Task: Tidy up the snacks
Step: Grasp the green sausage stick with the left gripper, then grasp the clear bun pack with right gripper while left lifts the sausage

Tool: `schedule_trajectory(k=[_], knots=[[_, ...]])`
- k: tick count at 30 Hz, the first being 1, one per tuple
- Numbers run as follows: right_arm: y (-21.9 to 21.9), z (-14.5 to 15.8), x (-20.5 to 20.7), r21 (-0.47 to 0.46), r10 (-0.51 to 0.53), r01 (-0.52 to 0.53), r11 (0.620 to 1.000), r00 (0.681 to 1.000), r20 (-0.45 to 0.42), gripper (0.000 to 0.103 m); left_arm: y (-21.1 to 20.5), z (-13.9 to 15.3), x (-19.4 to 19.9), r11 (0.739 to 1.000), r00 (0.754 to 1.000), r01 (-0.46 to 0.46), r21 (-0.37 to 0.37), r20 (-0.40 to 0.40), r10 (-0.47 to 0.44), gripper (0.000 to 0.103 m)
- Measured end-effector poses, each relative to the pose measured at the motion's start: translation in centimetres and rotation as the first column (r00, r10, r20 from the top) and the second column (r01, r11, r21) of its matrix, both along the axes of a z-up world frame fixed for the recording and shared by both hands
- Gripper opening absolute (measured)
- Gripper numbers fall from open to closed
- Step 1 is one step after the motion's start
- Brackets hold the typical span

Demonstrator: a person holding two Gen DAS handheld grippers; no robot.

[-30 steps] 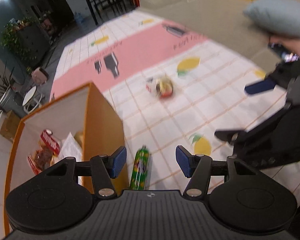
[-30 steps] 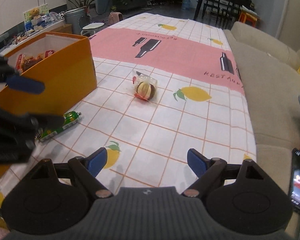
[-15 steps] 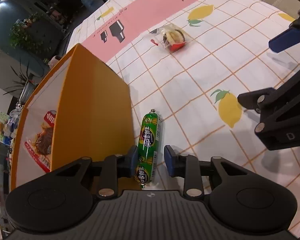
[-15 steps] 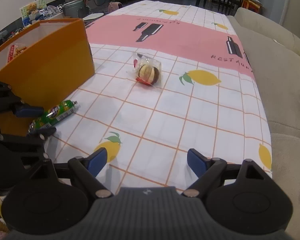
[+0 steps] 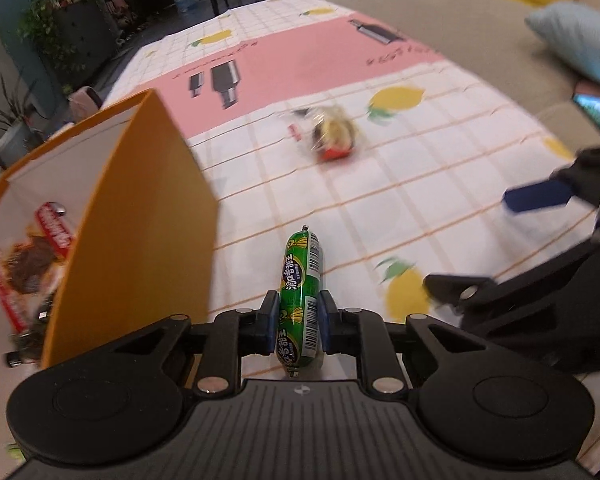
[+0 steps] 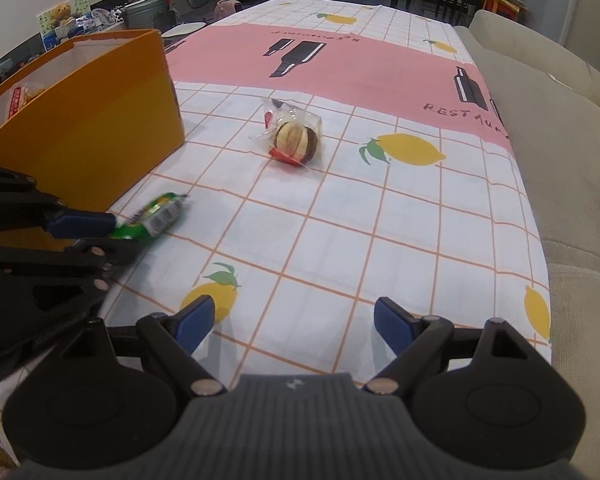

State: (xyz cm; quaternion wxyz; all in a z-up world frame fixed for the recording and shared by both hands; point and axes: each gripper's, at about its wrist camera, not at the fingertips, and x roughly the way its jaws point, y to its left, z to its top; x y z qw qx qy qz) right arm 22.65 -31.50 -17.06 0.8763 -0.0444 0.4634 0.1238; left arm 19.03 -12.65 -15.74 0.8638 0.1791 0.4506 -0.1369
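Observation:
A green sausage stick lies on the lemon-print tablecloth, right beside the orange box. My left gripper is closing on its near end, and both blue pads touch its sides. From the right wrist view the sausage sticks out of the left gripper next to the box. A clear-wrapped round cake sits farther up the cloth, also seen as the cake. My right gripper hangs open over bare cloth, holding nothing.
Red snack packets lie inside the box. A beige sofa runs along the cloth's right edge, with a blue pillow and a phone on it. Plants and dark furniture stand beyond the far end.
The left gripper came down over the sausage and its jaws narrowed from wide apart until they touch it. The right gripper sank a little and stayed open.

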Motion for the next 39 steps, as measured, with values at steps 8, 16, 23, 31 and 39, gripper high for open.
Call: schedule_trajectory(k=[8,16,23,31,39], knots=[[-1.4,0.5,0.6,0.005,-0.046,0.046,0.999,0.998,0.043,0.081,-0.2,-0.1,1.9,0.999,0.998,-0.039,-0.028,-0.054,0.037,0.039],[-1.4,2.4,2.8,0.022,0.003,-0.007,1.000,0.986,0.169,0.082,1.1,-0.5,2.9,0.989,0.988,-0.108,-0.103,-0.121,0.095,0.036],[-0.7,1.9,7.3,0.093,0.036,-0.051,0.994,0.987,0.154,0.080,1.3,-0.5,3.4,0.979,0.979,-0.158,-0.130,-0.146,0.139,0.026],[1.4,0.8,10.9,0.096,0.040,-0.056,0.994,0.986,0.161,0.068,0.7,-0.7,4.4,0.971,0.969,-0.205,-0.127,-0.165,0.183,0.025],[2.1,-0.4,12.5,0.136,-0.004,-0.009,0.991,0.995,0.096,0.041,0.7,-0.7,4.2,0.973,0.972,-0.193,-0.122,-0.159,0.173,0.026]])
